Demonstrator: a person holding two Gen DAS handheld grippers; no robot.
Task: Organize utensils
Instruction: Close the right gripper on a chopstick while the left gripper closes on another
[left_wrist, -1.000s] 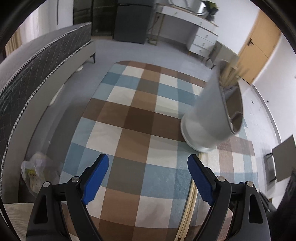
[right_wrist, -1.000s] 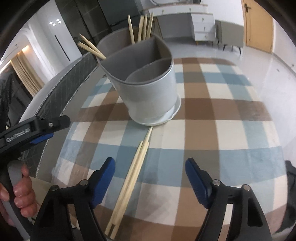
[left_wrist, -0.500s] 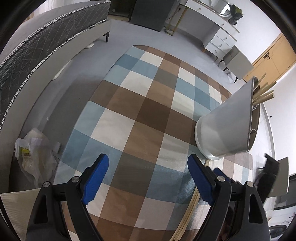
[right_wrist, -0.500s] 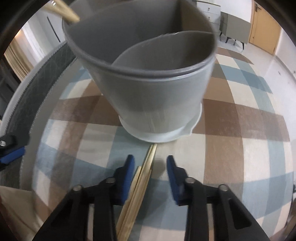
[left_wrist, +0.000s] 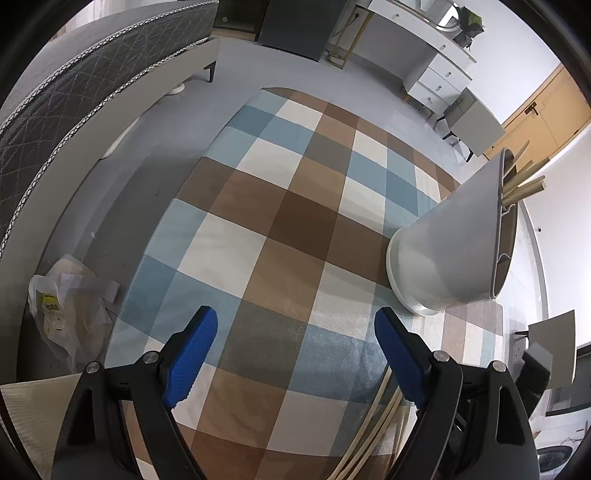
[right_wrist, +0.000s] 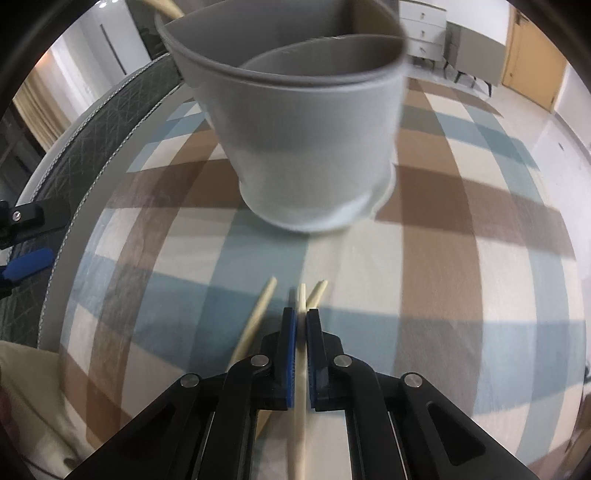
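Note:
A grey utensil holder (right_wrist: 306, 140) with two compartments stands on the checked tablecloth (right_wrist: 461, 266); it also shows in the left wrist view (left_wrist: 454, 251), with several chopsticks (left_wrist: 522, 186) in its far compartment. My right gripper (right_wrist: 302, 317) is shut on one pale wooden chopstick (right_wrist: 300, 376) just in front of the holder. Two more chopsticks (right_wrist: 258, 314) lie loose on the cloth beside it. My left gripper (left_wrist: 295, 339) is open and empty above the cloth, left of the holder. Loose chopsticks (left_wrist: 373, 435) show under its right finger.
A bed (left_wrist: 70, 96) runs along the left of the table. A plastic bag (left_wrist: 62, 310) lies on the floor by the table's left edge. A white desk (left_wrist: 413, 40), a stool (left_wrist: 472, 122) and a wooden door (left_wrist: 546, 107) stand at the back.
My right gripper has gone down to the cloth in front of the holder and shut on one chopstick. My left gripper stayed open and tilted to look more from above.

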